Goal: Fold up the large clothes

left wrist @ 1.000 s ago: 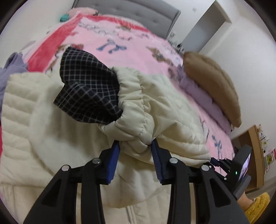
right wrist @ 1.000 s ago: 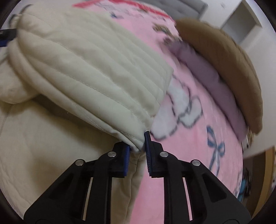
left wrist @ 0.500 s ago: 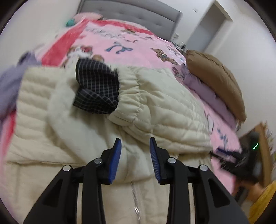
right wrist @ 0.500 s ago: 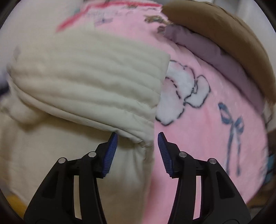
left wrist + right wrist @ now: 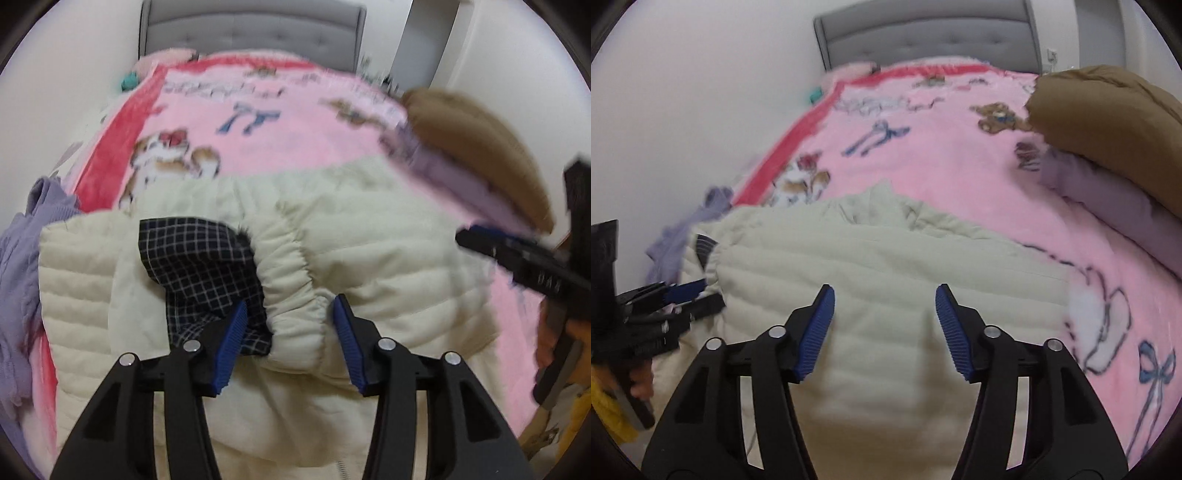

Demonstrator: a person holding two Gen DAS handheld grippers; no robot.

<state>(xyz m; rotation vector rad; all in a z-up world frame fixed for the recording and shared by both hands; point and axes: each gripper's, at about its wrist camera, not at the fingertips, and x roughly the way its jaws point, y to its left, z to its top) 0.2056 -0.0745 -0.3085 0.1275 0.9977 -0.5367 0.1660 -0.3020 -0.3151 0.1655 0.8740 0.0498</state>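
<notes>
A cream quilted jacket (image 5: pixel 388 251) lies on the pink bed, its sleeve folded across the body. The sleeve's elastic cuff (image 5: pixel 295 291) shows a black checked lining (image 5: pixel 199 262). My left gripper (image 5: pixel 290 343) is open, its jaws on either side of the cuff, not closed on it. In the right wrist view the jacket (image 5: pixel 886 266) fills the lower middle. My right gripper (image 5: pixel 884 328) is open wide and empty above the folded sleeve. The left gripper (image 5: pixel 676 295) shows at that view's left edge, and the right gripper (image 5: pixel 517 254) at the left wrist view's right edge.
A pink cartoon blanket (image 5: pixel 280 136) covers the bed. A brown pillow (image 5: pixel 1108 122) on a lilac one (image 5: pixel 1108 206) lies along the right side. A lilac garment (image 5: pixel 22 266) is bunched at the left by the wall. A grey headboard (image 5: pixel 934 40) stands at the far end.
Both grippers let go of the jacket and opened, the right one wider. The sleeve now lies folded across the body. My left gripper moved back up to the cuff.
</notes>
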